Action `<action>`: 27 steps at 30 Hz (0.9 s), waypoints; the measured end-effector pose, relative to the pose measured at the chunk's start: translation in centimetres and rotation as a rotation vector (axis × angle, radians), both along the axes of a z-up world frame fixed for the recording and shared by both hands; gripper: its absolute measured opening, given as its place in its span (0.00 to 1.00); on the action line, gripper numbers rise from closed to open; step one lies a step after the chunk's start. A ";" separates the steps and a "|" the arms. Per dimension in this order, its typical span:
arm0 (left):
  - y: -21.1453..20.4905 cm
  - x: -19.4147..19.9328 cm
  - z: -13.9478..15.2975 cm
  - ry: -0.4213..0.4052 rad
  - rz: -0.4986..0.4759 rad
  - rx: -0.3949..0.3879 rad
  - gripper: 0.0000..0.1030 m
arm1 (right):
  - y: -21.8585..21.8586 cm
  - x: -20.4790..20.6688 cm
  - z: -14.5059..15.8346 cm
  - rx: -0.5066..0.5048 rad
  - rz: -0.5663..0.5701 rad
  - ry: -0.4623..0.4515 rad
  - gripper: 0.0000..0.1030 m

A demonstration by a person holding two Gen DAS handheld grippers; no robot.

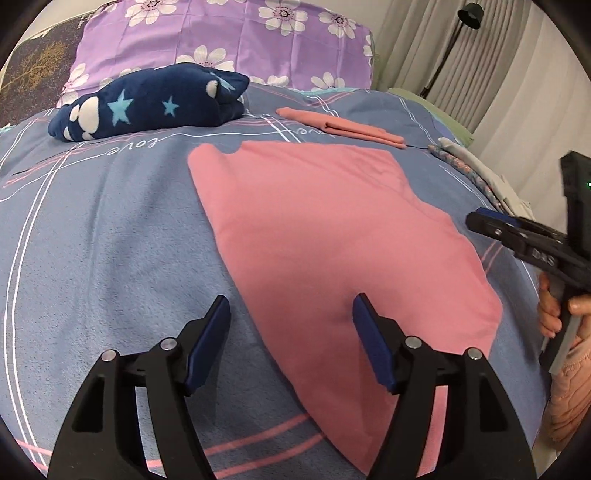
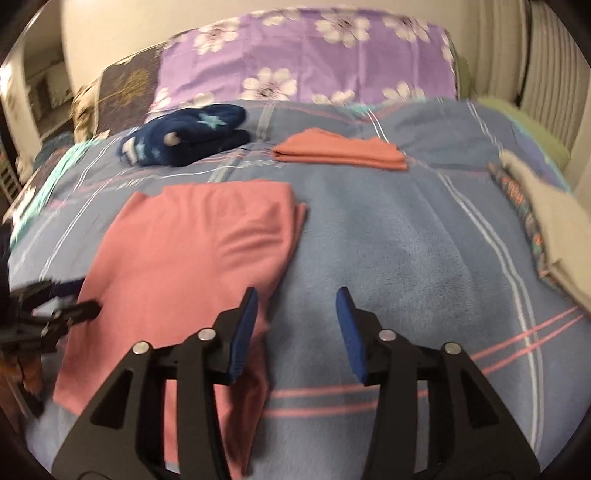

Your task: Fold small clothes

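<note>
A pink garment [image 1: 332,240] [image 2: 192,251] lies spread flat on the blue-grey blanket [image 1: 110,240] [image 2: 406,240]. My left gripper [image 1: 291,299] hovers open over its near left edge, with one finger above the cloth and the other above the blanket. It also shows at the left rim of the right wrist view [image 2: 85,308]. My right gripper [image 2: 297,293] stands open at the garment's near right edge, nothing pinched between its pads. From the left wrist view it appears side-on [image 1: 480,223], held by a hand [image 1: 554,314].
A folded salmon garment [image 1: 343,127] [image 2: 340,151] and a navy star-patterned fleece bundle [image 1: 147,103] [image 2: 184,136] lie farther back. A purple flowered pillow [image 1: 221,33] [image 2: 306,62] is behind them. Stacked fabrics [image 1: 476,170] [image 2: 546,229] sit at the bed's right edge, with curtains beyond.
</note>
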State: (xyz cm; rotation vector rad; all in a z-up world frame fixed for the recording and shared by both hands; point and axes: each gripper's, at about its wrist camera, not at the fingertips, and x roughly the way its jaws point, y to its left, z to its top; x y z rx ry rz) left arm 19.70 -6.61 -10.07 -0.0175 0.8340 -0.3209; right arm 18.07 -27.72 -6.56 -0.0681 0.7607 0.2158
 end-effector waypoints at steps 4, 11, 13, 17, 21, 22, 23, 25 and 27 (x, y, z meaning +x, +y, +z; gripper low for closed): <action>-0.4 -0.2 -0.1 0.004 -0.007 0.010 0.71 | 1.7 -2.4 0.8 -0.050 0.046 -0.070 0.53; -0.6 -0.3 -0.2 0.011 -0.010 0.018 0.74 | 2.5 -3.3 1.2 -0.042 0.085 -0.085 0.58; -0.7 -0.2 -0.3 0.016 -0.012 0.020 0.76 | 2.4 -3.0 1.0 -0.032 0.088 -0.073 0.59; -0.8 0.3 -0.3 0.022 -0.021 0.030 0.78 | 1.7 -1.8 0.3 -0.018 0.063 -0.033 0.59; -0.9 0.7 -0.3 0.027 -0.027 0.031 0.80 | 0.4 -0.6 -0.6 0.026 0.035 0.013 0.59; -0.9 0.8 -0.2 0.028 -0.027 0.030 0.80 | 0.1 -0.4 -0.8 0.048 0.033 0.028 0.59; -0.8 0.8 -0.2 0.029 -0.027 0.028 0.80 | -0.2 -0.2 -1.0 0.069 0.034 0.040 0.59; -0.7 0.9 -0.2 0.031 -0.025 0.018 0.80 | -1.3 0.5 -1.5 0.137 0.028 0.081 0.59; -0.6 0.9 -0.2 0.029 -0.023 0.012 0.80 | -2.3 0.9 -2.1 0.200 0.015 0.122 0.59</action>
